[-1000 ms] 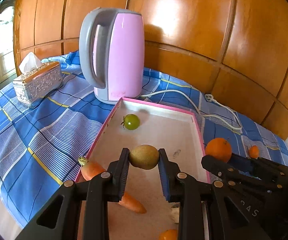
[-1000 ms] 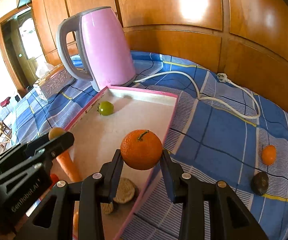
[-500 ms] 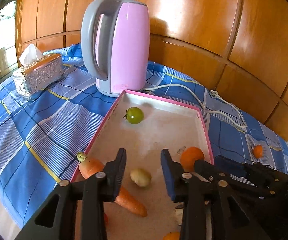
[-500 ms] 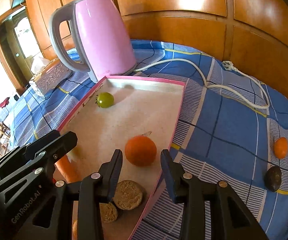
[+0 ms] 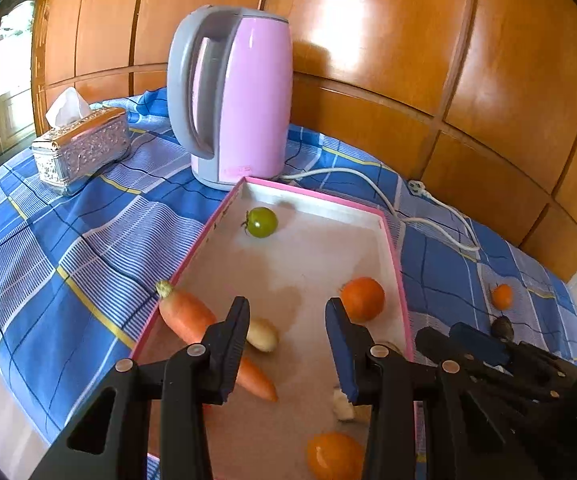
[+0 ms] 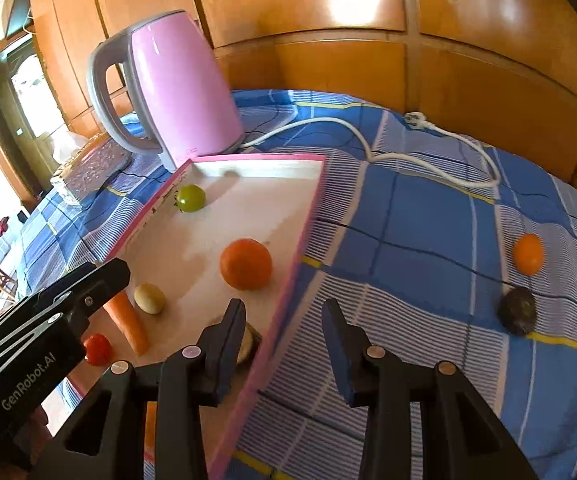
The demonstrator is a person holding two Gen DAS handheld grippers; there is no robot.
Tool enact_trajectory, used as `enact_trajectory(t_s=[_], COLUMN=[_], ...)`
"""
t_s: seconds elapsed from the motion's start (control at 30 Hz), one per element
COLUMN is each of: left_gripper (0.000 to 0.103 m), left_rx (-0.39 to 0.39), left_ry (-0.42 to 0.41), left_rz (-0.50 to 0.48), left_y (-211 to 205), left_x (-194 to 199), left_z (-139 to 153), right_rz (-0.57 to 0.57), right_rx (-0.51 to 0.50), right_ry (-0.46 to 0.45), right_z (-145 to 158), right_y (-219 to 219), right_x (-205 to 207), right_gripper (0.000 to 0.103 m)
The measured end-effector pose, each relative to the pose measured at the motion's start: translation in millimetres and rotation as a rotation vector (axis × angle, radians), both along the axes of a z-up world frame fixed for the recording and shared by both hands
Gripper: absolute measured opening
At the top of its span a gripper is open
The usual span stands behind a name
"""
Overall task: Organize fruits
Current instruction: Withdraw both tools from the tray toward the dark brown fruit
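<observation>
A: Start at the left of the pink tray (image 5: 393,240): your carrot (image 5: 192,316) lies at its left rim, leafy stub out over the edge, long axis running diagonally, tip pointing down into the tray.

B: And your left gripper (image 5: 286,344)? Jaws apart, gripping nothing. The pale kiwi (image 5: 263,334) sits just inside the left finger, touching the carrot's flank by the look of it.

A: Further in, the green tomato (image 5: 262,222) rests near the tray's far left corner, stem turned left. The orange (image 6: 245,264) is by the tray's right rim, round, no axis to speak of.

B: Now your right gripper (image 6: 284,344). It's spread wide too, empty, hanging across that right rim.

A: Right of the tray, well apart on the cloth, wait the small orange (image 6: 529,254) and a dark fruit (image 6: 517,311) just below it. Those look like your next pick, I'd say.

B: Then swing right, keep the jaws wide, and come down level over the dark fruit. Close gently, since it may be soft, and clear the rim coming back.
</observation>
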State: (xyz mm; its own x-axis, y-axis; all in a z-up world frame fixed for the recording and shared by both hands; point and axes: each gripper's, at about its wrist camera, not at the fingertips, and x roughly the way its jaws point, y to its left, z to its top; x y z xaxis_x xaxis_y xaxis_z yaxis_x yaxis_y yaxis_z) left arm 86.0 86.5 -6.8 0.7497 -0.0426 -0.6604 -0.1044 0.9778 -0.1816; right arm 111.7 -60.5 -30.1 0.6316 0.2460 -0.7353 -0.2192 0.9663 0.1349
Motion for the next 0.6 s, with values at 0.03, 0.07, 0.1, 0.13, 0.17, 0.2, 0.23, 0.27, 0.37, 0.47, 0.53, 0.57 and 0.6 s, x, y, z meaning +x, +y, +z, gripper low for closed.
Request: enact_trajectory(t_s=[0.03, 0.07, 0.1, 0.13, 0.17, 0.2, 0.23, 0.27, 0.37, 0.47, 0.53, 0.57, 0.6], left_gripper=[0.04, 0.04, 0.04, 0.04, 0.04, 0.04, 0.04, 0.04, 0.04, 0.04, 0.04, 0.04, 0.04], left_rx=[0.001, 0.0, -0.002, -0.003, -0.002, 0.001, 0.004, 0.007, 0.013, 0.023, 0.023, 0.026, 0.028], left_ry=[0.002, 0.004, 0.007, 0.008, 0.009, 0.009, 0.007, 0.005, -0.002, -0.009, -0.009, -0.008, -0.006], left_rz=[-0.004, -0.007, -0.013, -0.018, -0.024, -0.032, -0.039, -0.047, -0.075, -0.104, -0.122, -0.137, -0.147], left_y=[-2.2, -4.5, -7.3, -9.6, -12.1, -15.4, -17.9, -21.1, -31.3, -43.0, -50.1, -56.0, -59.6], left_x=[-1.7, -3.6, -6.0, -7.7, -9.7, -12.0, -13.7, -15.7, -21.1, -26.3, -29.0, -31.1, -32.0], left_z=[-0.4, -0.9, -1.2, -1.3, -1.4, -1.2, -0.6, 0.1, 3.1, 5.9, 6.6, 6.4, 6.5], right_rz=[-0.006, -0.012, -0.016, -0.021, -0.026, -0.031, -0.036, -0.041, -0.061, -0.082, -0.104, -0.113, -0.123], right_rx=[-0.003, -0.006, -0.007, -0.008, -0.009, -0.01, -0.009, -0.008, -0.002, 0.004, 0.006, 0.009, 0.011], right_ry=[-0.003, -0.007, -0.008, -0.011, -0.015, -0.019, -0.021, -0.023, -0.024, -0.02, -0.013, -0.011, -0.009], right_z=[0.4, 1.0, 1.4, 1.7, 2.3, 3.0, 3.5, 3.6, 3.2, 1.2, -0.8, -1.5, -2.2], right_y=[-2.2, -4.9, -7.0, -8.6, -10.5, -12.8, -15.3, -17.1, -25.3, -35.5, -43.1, -46.5, -50.1], right_x=[-2.4, -5.7, -8.3, -11.1, -14.0, -17.0, -20.0, -22.0, -29.0, -35.8, -39.6, -40.9, -41.7], right_gripper=[0.04, 0.04, 0.04, 0.04, 0.04, 0.04, 0.04, 0.04, 0.04, 0.04, 0.04, 0.04, 0.04])
